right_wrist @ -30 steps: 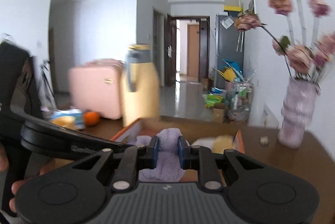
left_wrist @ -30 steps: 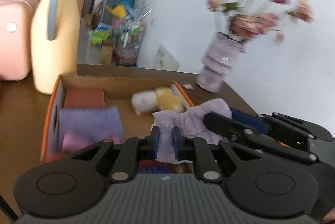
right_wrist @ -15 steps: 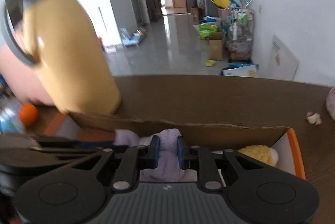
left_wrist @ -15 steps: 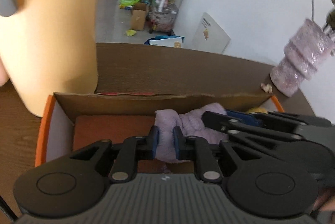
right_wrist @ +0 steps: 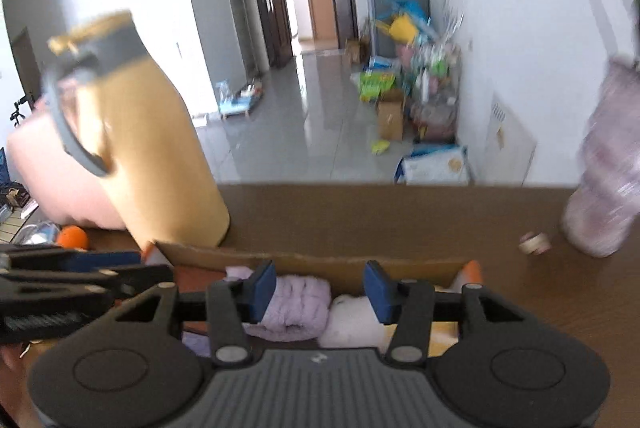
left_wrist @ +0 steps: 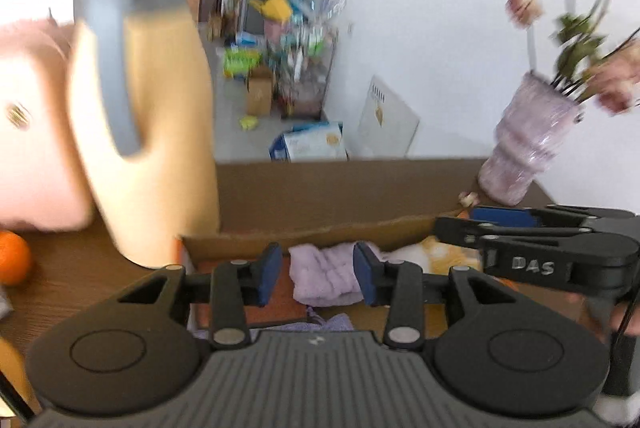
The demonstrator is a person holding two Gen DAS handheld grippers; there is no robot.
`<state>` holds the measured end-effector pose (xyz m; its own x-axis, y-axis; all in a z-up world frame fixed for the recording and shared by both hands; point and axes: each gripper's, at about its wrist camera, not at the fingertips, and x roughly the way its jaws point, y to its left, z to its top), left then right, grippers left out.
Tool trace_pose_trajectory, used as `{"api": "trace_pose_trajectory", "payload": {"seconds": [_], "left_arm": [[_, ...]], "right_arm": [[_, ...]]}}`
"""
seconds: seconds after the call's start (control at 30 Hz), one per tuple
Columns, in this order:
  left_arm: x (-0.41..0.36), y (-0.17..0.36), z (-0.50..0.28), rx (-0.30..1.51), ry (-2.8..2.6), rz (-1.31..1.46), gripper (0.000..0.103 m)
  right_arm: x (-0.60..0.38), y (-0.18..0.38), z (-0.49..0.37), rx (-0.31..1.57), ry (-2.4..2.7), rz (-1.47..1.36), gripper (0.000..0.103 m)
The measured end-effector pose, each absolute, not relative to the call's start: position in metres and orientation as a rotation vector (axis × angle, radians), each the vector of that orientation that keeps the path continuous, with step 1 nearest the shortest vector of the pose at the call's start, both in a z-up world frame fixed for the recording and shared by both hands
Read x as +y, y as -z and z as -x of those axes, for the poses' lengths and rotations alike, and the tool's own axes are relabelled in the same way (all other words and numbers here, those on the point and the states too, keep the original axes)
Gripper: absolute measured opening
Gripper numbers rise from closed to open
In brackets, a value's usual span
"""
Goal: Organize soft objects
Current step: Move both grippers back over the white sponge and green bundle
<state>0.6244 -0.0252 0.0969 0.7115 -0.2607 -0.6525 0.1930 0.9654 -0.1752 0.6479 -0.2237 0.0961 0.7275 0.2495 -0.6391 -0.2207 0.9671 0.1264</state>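
Observation:
A lilac fluffy towel (left_wrist: pixel 322 274) lies folded inside the orange-edged cardboard box (left_wrist: pixel 320 230), on a rust-coloured cloth (left_wrist: pixel 276 304). My left gripper (left_wrist: pixel 316 274) is open, its blue pads either side of the towel. My right gripper (right_wrist: pixel 318 288) is open too, above the same towel (right_wrist: pixel 298 308) and a white and yellow plush (right_wrist: pixel 352 324). The right gripper's fingers also show in the left wrist view (left_wrist: pixel 520 232). The plush shows there too (left_wrist: pixel 436 254).
A tall yellow jug with a grey handle (left_wrist: pixel 148 131) stands just behind the box's left end. A pink case (left_wrist: pixel 32 131) and an orange (left_wrist: pixel 14 258) are at the left. A lilac vase with flowers (left_wrist: pixel 528 143) stands on the brown table (right_wrist: pixel 380 216) at the right.
Both grippers have opened and let go of the lilac towel, which now rests in the box. Both have pulled back and up a little.

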Motion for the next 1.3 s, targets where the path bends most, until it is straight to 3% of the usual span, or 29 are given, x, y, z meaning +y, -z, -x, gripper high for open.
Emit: {"api": "trace_pose_trajectory", "payload": {"seconds": [0.1, 0.17, 0.23, 0.4, 0.57, 0.77, 0.9, 1.3], "left_arm": [[-0.02, -0.136, -0.585, 0.68, 0.227, 0.067, 0.046], [-0.017, -0.156, -0.558, 0.648, 0.208, 0.051, 0.051], [-0.014, -0.169, -0.529, 0.617, 0.188, 0.043, 0.057], [-0.021, -0.184, -0.477, 0.569, 0.163, 0.002, 0.073], [-0.022, -0.189, -0.42, 0.49, 0.149, 0.004, 0.079], [-0.025, -0.158, -0.324, 0.303, 0.1, -0.073, 0.081], [-0.03, -0.121, -0.254, 0.234, 0.082, -0.086, 0.083], [-0.013, -0.05, -0.135, 0.321, 0.132, -0.05, 0.087]], "right_arm": [[-0.236, -0.136, -0.61, 0.671, -0.251, -0.004, 0.05], [-0.244, -0.159, -0.581, 0.643, -0.244, 0.032, 0.057], [-0.257, -0.174, -0.547, 0.6, -0.242, 0.061, 0.071], [-0.285, -0.191, -0.491, 0.561, -0.209, 0.044, 0.071], [-0.304, -0.197, -0.437, 0.469, -0.197, 0.012, 0.072], [-0.303, -0.17, -0.347, 0.321, -0.21, 0.015, 0.073], [-0.298, -0.136, -0.28, 0.247, -0.252, 0.013, 0.08], [-0.263, -0.043, -0.142, 0.311, -0.303, 0.045, 0.086]]}}
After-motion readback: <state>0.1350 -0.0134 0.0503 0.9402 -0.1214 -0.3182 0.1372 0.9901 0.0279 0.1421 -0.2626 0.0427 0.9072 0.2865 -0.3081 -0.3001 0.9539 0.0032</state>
